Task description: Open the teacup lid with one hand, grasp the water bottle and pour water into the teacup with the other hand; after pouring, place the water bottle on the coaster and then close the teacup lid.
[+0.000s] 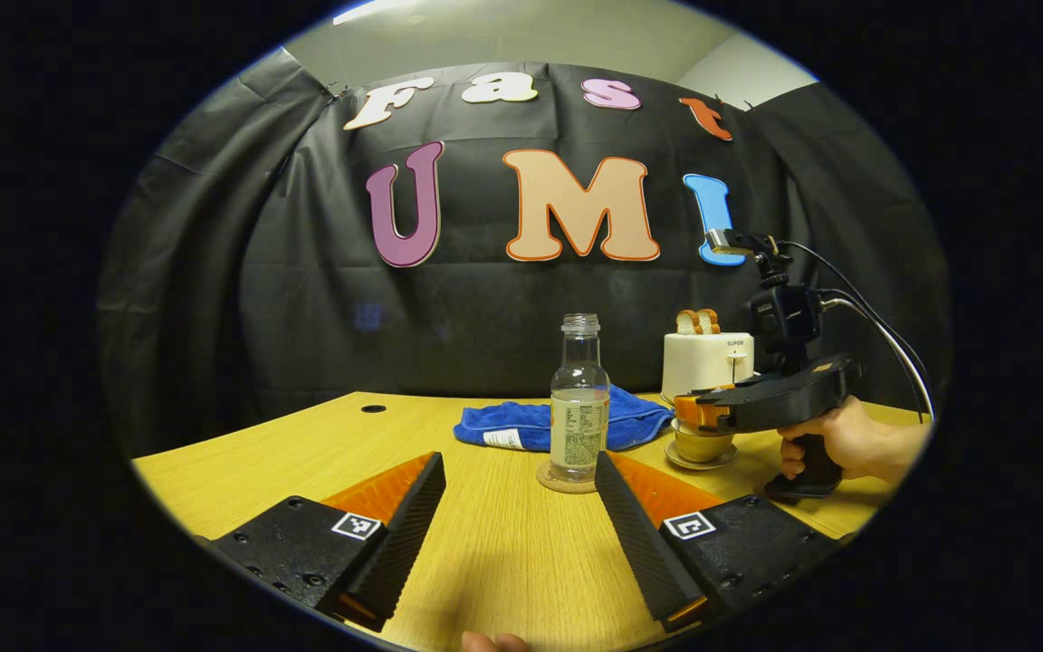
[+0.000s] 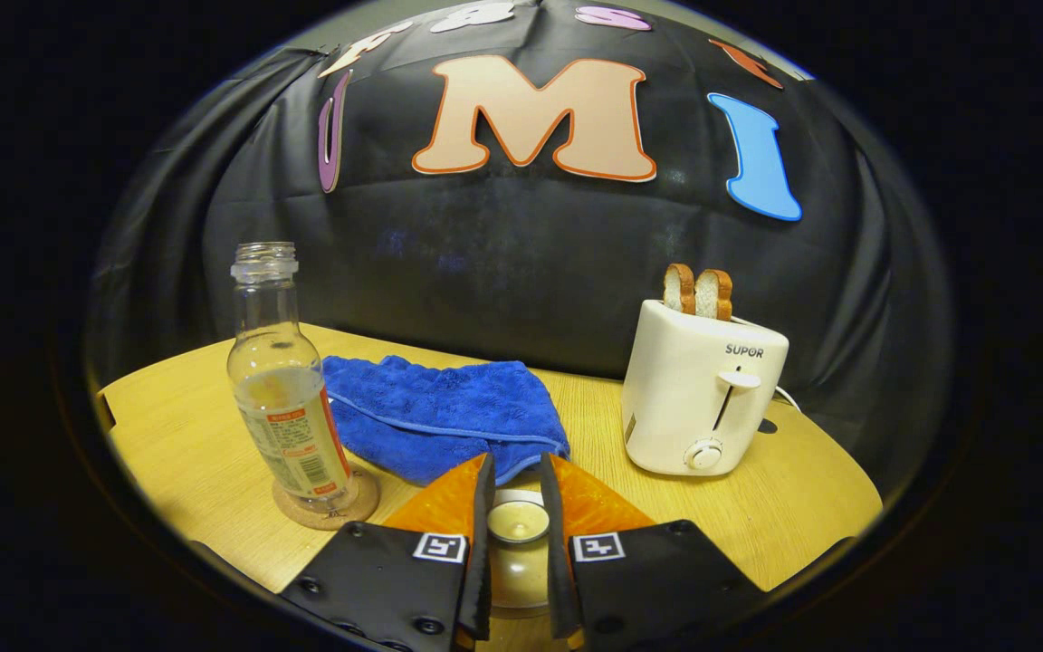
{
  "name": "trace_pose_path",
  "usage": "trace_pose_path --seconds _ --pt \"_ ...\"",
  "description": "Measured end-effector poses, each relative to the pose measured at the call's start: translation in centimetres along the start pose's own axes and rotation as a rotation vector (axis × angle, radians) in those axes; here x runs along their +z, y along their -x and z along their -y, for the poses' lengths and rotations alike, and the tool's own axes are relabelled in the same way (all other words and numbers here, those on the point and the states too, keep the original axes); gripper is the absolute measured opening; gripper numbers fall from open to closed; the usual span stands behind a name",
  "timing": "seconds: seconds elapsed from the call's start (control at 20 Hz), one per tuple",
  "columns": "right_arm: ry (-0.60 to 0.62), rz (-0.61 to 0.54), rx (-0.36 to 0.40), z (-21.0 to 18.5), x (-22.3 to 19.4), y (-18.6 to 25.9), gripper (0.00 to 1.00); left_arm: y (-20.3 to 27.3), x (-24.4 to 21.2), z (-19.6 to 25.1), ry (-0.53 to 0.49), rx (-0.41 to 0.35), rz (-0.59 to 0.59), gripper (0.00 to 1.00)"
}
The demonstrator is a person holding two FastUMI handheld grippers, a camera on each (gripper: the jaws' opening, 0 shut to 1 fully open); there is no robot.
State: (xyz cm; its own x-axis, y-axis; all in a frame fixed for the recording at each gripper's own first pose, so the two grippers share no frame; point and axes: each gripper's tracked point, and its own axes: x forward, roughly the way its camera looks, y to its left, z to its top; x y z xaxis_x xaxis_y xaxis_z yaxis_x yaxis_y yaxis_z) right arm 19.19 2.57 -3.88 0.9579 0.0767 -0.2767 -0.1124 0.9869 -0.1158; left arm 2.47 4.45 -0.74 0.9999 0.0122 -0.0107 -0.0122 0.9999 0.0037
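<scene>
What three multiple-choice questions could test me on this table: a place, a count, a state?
1. The water bottle stands on:
A. a cork coaster
B. the blue towel
C. the toaster

2. Bread slices in the toaster:
A. one
B. two
C. four

3. The left tongs are:
A. clamped on the bottle
B. holding the towel
C. open, short of the bottle

Answers:
1. A, the round cork disc shows under the bottle's base.
2. B, two slices poke out on top.
3. C, their fingers are spread wide with bare table between.
</scene>
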Motion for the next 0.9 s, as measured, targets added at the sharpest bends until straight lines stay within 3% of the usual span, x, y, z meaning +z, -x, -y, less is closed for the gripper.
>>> trace_pose_path --seconds 0.6,0.8,0.9 --pt "-0.034 0.060 0.006 0.3 0.1 0.1 0.29 -0.1 -0.1 0.0 0.000 -0.001 0.000 0.97" --pt "-0.076 0.088 0.019 0.3 0.5 0.1 0.34 -0.1 -0.1 -0.1 0.000 -0.001 0.000 0.97" --pt "-0.057 0.104 0.013 0.2 0.8 0.2 0.62 0.0 -0.1 -0.1 0.000 -0.001 0.001 0.97"
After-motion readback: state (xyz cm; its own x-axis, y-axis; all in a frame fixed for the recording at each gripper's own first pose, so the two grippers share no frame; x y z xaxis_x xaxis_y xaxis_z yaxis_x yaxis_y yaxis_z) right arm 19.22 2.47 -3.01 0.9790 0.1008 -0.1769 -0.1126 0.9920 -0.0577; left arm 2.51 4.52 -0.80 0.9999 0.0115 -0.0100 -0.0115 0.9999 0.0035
